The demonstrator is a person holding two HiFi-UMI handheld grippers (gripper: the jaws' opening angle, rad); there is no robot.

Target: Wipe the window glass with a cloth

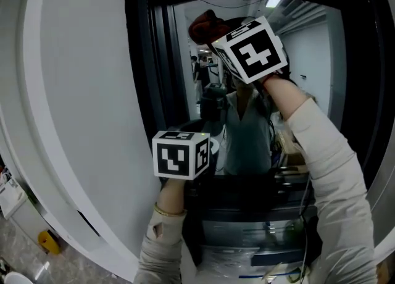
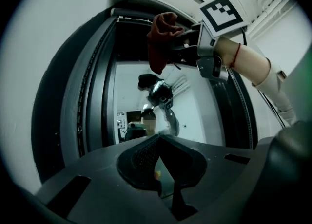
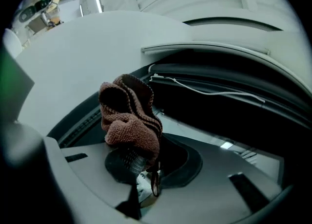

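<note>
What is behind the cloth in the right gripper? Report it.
Behind the cloth, clamped in the right gripper, show the dark window frame and the white wall beside it. The part of the frame straight behind the cloth is covered, as are the jaw tips.

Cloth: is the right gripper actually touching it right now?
Touching. The right gripper view shows the right gripper with its jaws closed on the brown cloth, which bunches up above them.

Cream long sleeves (image 1: 333, 171), gold bangle (image 1: 168, 212), red wrist string (image 2: 237, 55), white cubes (image 1: 181, 154) with black square markers
</note>
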